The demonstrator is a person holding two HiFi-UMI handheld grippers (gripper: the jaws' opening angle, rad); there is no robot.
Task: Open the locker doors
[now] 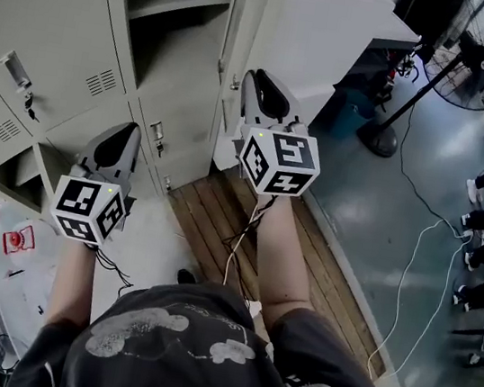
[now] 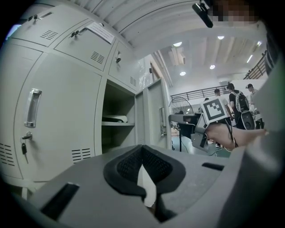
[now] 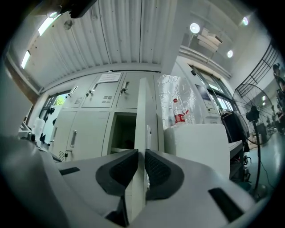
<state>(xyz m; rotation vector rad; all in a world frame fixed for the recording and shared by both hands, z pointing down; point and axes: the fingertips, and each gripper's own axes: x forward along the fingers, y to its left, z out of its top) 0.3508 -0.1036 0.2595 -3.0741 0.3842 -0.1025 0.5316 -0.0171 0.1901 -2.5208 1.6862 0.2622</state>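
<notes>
One door held: my right hand-held gripper [image 3: 141, 153] pinches the locker door [image 3: 141, 107] edge.
Left hand-held gripper [image 2: 142, 149]: closed, empty.
Risk: thin edge may slip out mid-swing.

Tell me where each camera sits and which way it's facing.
Head view: on the person's head, looking steeply down at the lockers and floor; shows both forearms, left tool and right tool.
Left gripper view: rides the left tool, looking along its shut jaws toward the lockers; the person's right hand shows.
Right gripper view: rides the right tool, looking along the open locker door edge pinched between its jaws.
Shared: head and left gripper views both show the right tool at that door.
</notes>
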